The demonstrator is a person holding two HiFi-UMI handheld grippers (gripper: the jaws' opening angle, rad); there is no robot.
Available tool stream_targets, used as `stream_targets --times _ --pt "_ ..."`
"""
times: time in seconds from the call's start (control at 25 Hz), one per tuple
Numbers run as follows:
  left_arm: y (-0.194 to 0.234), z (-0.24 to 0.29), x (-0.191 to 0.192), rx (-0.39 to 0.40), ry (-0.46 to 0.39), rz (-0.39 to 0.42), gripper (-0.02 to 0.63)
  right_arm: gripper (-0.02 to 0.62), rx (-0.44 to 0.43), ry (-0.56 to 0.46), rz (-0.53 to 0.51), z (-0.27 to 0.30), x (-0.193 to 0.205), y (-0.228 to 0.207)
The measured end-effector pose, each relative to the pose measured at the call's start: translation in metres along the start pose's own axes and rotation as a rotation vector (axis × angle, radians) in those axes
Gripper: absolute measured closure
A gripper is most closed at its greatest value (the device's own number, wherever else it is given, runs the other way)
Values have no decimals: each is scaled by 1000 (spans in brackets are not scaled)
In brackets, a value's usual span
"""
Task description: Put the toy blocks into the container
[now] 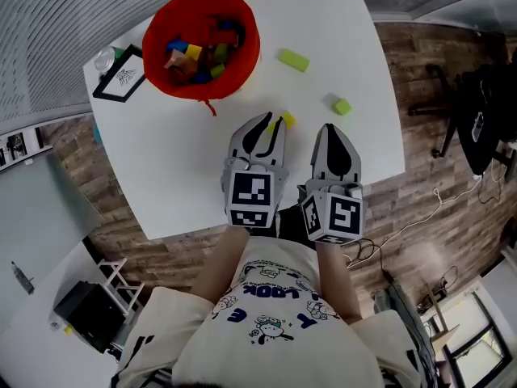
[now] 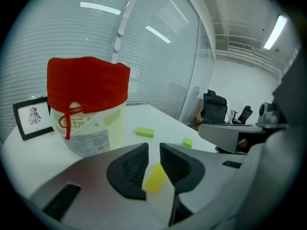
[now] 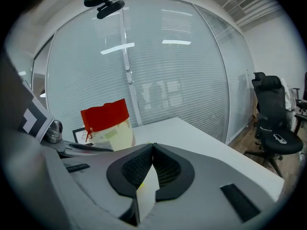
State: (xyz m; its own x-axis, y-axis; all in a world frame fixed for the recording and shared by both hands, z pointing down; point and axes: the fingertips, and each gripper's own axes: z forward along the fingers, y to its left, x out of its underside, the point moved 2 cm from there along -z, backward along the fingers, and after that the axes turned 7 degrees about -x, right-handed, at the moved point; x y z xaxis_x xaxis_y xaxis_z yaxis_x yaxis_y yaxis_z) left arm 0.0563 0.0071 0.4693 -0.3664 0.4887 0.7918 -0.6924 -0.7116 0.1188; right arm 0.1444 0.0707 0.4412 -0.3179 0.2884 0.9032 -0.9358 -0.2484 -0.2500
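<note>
On the white table [image 1: 186,168] a small yellow block [image 1: 288,120] lies right at the fingertips of my left gripper [image 1: 271,121]. In the left gripper view that yellow block [image 2: 155,178] shows in the gap of the left gripper [image 2: 153,148], which is open, its pads not pressing it. My right gripper [image 1: 332,128] hovers beside it, shut and empty [image 3: 153,147]. The container [image 1: 202,43], lined in red, stands at the far left with several coloured blocks inside. Two green blocks [image 1: 293,59] [image 1: 342,106] lie on the table further off.
A black picture frame [image 1: 121,75] and a small clear object stand left of the container [image 2: 88,104]. The table's near edge runs just under both grippers. Office chairs [image 3: 273,123] and a glass wall with blinds lie beyond the table.
</note>
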Motion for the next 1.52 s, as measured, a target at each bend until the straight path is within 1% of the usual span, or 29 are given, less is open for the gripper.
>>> stream_targets --times 0.4,0.48,0.52,0.6,0.68,0.88,0.96,1.16,1.4,1.52 --pt "-5 11 17 28 55 47 485 565 5 33 22 3 15 -4" --pt "-7 13 19 40 63 53 485 564 6 35 25 3 17 -5" --pt "-8 14 21 47 69 55 472 564 8 37 26 3 17 -5" --pt "-10 15 25 60 83 64 468 564 12 39 29 4 19 -7" --pt "-11 17 29 67 96 83 468 564 17 38 34 4 21 -9" --pt "-13 22 33 73 98 155 434 564 25 42 44 6 24 -13" --pt "-14 23 35 76 101 169 434 564 27 45 46 6 26 -14" --pt "-15 26 41 94 116 169 434 564 27 57 51 7 33 -13" --pt "-17 29 50 104 134 235 428 565 26 64 57 6 38 -13" --pt "-18 30 52 113 142 246 428 563 31 65 60 6 39 -14"
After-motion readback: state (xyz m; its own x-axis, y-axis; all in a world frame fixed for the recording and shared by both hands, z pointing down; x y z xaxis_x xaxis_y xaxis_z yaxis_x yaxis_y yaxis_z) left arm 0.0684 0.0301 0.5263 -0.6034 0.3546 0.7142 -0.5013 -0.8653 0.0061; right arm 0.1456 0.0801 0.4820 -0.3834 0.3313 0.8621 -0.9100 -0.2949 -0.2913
